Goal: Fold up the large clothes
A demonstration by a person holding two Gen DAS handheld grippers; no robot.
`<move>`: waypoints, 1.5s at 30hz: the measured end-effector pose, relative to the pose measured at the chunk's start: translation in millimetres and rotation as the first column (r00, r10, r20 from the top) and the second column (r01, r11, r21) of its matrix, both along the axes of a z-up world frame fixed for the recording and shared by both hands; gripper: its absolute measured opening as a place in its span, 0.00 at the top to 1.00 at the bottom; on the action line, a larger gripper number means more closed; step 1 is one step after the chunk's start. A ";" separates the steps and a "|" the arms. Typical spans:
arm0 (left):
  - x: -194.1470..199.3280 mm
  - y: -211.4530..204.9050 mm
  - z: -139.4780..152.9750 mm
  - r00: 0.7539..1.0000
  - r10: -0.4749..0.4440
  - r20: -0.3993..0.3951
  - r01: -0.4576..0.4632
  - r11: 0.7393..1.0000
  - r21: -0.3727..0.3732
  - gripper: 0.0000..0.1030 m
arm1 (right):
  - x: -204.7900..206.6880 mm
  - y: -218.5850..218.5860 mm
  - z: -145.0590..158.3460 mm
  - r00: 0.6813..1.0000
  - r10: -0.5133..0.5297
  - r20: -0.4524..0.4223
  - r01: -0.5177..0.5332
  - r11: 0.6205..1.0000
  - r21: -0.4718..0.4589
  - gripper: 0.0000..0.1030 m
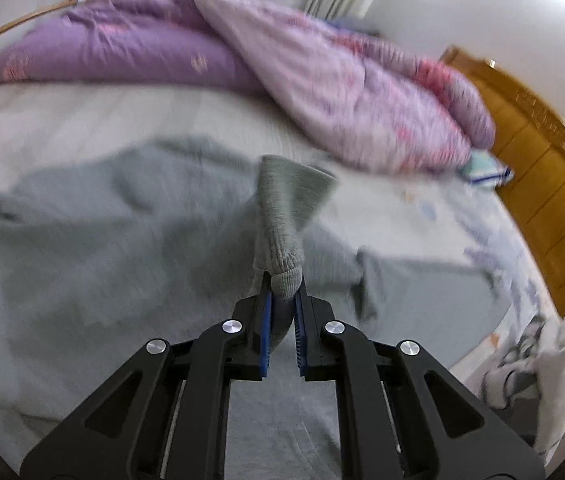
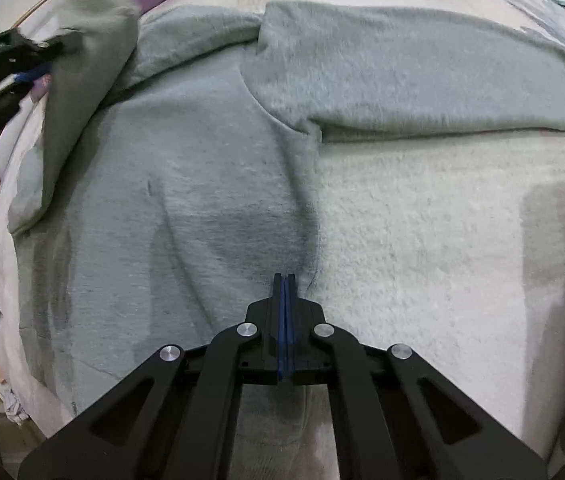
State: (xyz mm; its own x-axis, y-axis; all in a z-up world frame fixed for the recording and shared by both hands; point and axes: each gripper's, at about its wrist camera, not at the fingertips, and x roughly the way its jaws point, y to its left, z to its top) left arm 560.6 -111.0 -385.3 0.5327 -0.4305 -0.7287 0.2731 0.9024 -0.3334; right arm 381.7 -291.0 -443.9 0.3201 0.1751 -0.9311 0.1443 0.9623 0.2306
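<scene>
The left gripper is pinching the ribbed cuff of the grey sweatshirt spread across the bed, risking slip if tugged; the right gripper is pressed fully together, apparently empty, though blur is hiding its tips

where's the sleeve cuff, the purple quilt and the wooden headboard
sleeve cuff [image 1: 287, 280], left wrist view, on the ribbed end clamped between the fingers
purple quilt [image 1: 122, 52], left wrist view, on its darker purple side
wooden headboard [image 1: 542, 168], left wrist view, on a flat panel
</scene>
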 end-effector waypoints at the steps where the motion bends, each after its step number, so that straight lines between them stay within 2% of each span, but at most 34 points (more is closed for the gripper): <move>1: -5.2 -2.3 -9.8 1.000 -0.007 -0.013 0.007 1.000 0.009 0.91 | 2.1 1.6 -1.1 1.000 0.005 -0.009 -0.005 1.000 -0.012 1.00; 7: -12.3 -17.9 -42.1 0.994 -0.044 -0.100 0.052 0.996 0.076 0.91 | 7.8 -4.5 -5.4 0.999 -0.008 -0.037 0.010 0.999 0.034 1.00; 17: -27.6 -17.6 -54.5 0.985 -0.074 -0.158 0.105 0.975 0.196 0.87 | 27.6 -24.0 -2.6 0.998 -0.012 -0.058 0.016 0.998 0.064 1.00; 19: -27.7 -17.2 -58.9 0.979 -0.074 -0.188 0.111 0.974 0.199 0.80 | 27.0 -30.1 -2.7 0.998 -0.016 -0.059 0.021 0.997 0.074 1.00; 21: -29.6 -18.2 -60.4 0.979 -0.080 -0.190 0.119 0.971 0.207 0.78 | 26.7 -32.6 -1.2 0.998 -0.019 -0.065 0.024 0.996 0.084 1.00; 24: -32.5 -18.3 -64.2 0.975 -0.080 -0.205 0.126 0.968 0.217 0.69 | 27.2 -35.5 0.2 0.997 -0.022 -0.076 0.029 0.995 0.094 1.00; 27: -34.7 -19.6 -64.1 0.973 -0.087 -0.213 0.133 0.969 0.209 0.58 | 32.7 -40.2 5.1 0.997 -0.020 -0.074 0.028 0.994 0.101 0.99; 30: -37.3 -22.4 -61.2 0.973 -0.083 -0.216 0.131 0.968 0.216 0.46 | 33.5 -44.9 30.5 0.999 -0.023 -0.023 0.026 0.994 0.104 0.94; 36: -47.9 -27.1 -57.3 0.972 -0.070 -0.224 0.126 0.961 0.246 0.35 | 55.7 -92.0 91.1 0.992 -0.045 0.116 0.038 0.998 0.059 0.92; 38: -50.9 -30.6 -58.9 0.970 -0.064 -0.234 0.129 0.953 0.273 0.34 | 63.0 -114.7 111.1 0.987 -0.062 0.147 0.057 0.997 0.044 0.89; 41: -57.0 -35.4 -59.9 0.969 -0.073 -0.236 0.148 0.936 0.319 0.34 | 68.9 -164.4 144.2 0.969 -0.142 0.204 0.145 0.989 0.000 0.80; 42: -58.1 -36.6 -60.4 0.968 -0.073 -0.239 0.153 0.930 0.333 0.34 | 71.4 -185.4 155.8 0.959 -0.173 0.224 0.186 0.982 -0.036 0.72; 43: -59.4 -37.5 -61.1 0.968 -0.069 -0.241 0.154 0.923 0.351 0.34 | 72.4 -198.2 160.0 0.952 -0.199 0.231 0.216 0.975 -0.052 0.58; 45: -59.9 -36.3 -61.4 0.967 -0.055 -0.247 0.143 0.923 0.356 0.33 | 78.9 -253.5 163.2 0.931 -0.303 0.203 0.323 0.944 -0.069 0.52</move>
